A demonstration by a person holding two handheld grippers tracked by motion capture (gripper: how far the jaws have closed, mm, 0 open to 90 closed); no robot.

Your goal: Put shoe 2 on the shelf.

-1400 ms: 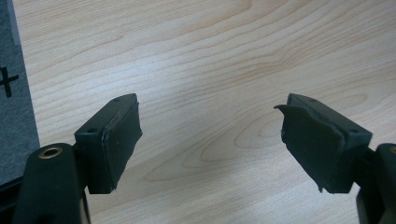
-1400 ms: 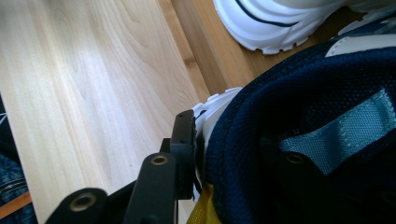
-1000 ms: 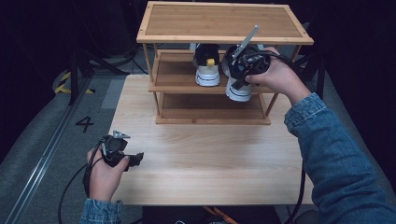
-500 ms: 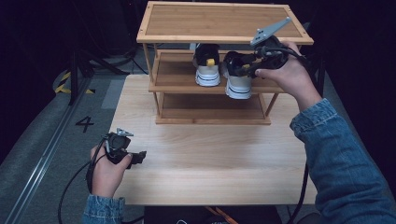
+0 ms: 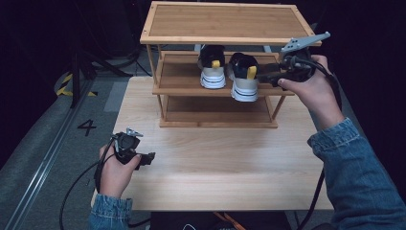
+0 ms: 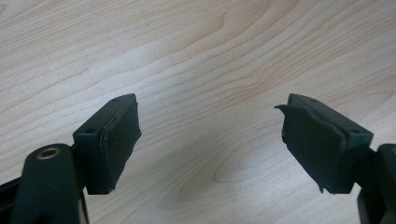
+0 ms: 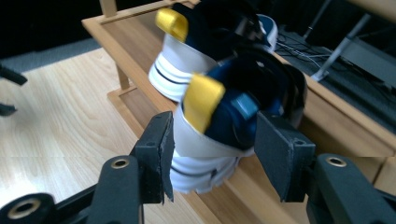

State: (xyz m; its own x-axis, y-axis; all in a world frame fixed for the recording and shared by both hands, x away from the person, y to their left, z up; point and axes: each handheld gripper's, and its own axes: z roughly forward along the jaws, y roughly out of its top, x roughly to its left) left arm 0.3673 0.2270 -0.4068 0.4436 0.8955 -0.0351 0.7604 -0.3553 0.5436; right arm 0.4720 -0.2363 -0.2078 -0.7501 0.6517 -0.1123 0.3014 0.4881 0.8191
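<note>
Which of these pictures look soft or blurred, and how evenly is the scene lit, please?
High view: table and rack are brightly lit while the surroundings fall to near black. Right gripper view: the nearer shoe is smeared by motion blur. Left gripper view: sharp, evenly lit wood grain, no glare.

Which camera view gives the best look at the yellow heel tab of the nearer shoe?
The right gripper view: the yellow heel tab is large and close there, just above the open jaws. The high view shows it small, from above. The left gripper view faces the table.
</note>
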